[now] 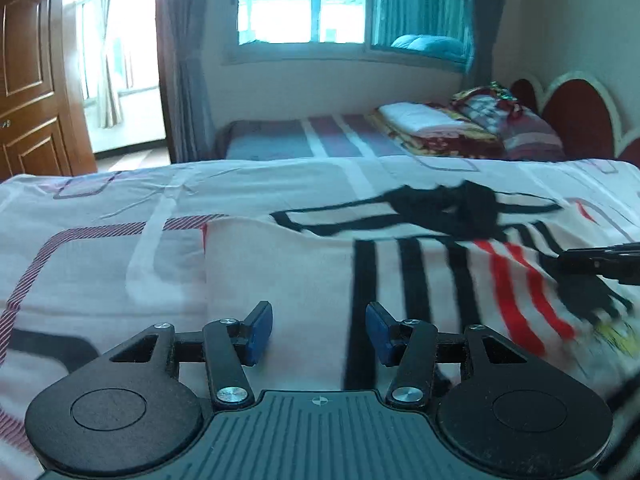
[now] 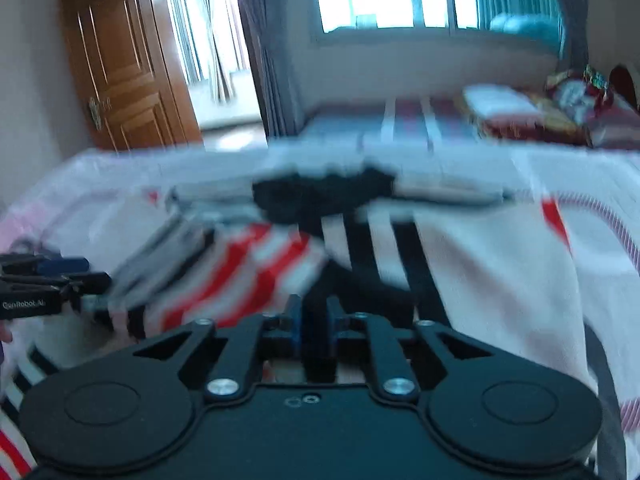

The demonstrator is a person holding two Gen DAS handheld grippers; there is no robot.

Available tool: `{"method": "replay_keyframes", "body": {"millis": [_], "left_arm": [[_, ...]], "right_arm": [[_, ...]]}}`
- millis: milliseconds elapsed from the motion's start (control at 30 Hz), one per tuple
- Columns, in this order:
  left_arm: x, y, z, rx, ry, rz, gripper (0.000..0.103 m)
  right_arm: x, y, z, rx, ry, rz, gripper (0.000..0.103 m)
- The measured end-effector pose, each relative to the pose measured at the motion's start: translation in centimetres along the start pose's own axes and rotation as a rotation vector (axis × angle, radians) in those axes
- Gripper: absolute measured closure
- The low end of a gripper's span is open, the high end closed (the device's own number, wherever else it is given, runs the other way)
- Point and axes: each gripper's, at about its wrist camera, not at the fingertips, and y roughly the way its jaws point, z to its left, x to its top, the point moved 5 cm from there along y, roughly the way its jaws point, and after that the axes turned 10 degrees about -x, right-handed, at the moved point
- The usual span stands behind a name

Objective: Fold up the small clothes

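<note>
Garment (image 1: pixel 400 280), white with black and red stripes and a black neck trim, lies spread on the patterned bedsheet (image 1: pixel 100 272) of the near bed; a second bed (image 1: pixel 320 136) with folded blankets stands behind, under the window.

Left side: left gripper (image 1: pixel 319 334) sits low over the plain white part of the cloth. Blue pads stand moderately apart, bare cloth showing between them, nothing pinched. From the right wrist view it appears at the left edge, just beside the striped fold.

Centre: red-striped portion looks doubled over the black-striped panel, so one fold seems partly laid. Heavy motion blur here; exact edge positions uncertain.

Right side: right gripper (image 2: pixel 314 322) has its pads close together, only a narrow gap. Dark fabric lies in or directly behind that gap; whether the pads press on it I cannot tell.

Judgement: step in hand is the transition between folds, grips being let go or re-taken. Next move calls for both grippers to pinch matching edges of the folded side, lift evenly, and carry across without dragging the lower layer or bunching the neck trim.
</note>
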Motion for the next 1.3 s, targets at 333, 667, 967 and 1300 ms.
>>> {"method": "replay_keyframes", "body": {"millis": [333, 667, 967, 1300], "left_arm": [[2.5, 2.2, 1.6, 0.031, 0.002, 0.007, 0.048], [4.0, 5.9, 3.9, 0.083, 0.025, 0.033, 0.039], [2.2, 2.7, -0.1, 0.031, -0.024, -0.028, 0.039], [-1.2, 0.3, -3.5, 0.022, -0.009, 0.012, 0.039]], "right_arm": [[1.3, 4.9, 2.7, 0.039, -0.033, 0.02, 0.086], [1.2, 6.8, 5.1, 0.066, -0.126, 0.013, 0.085], [1.8, 4.5, 2.7, 0.034, -0.096, -0.035, 0.08], [0.4, 1.2, 2.8, 0.026, -0.109, -0.043, 0.076]]}}
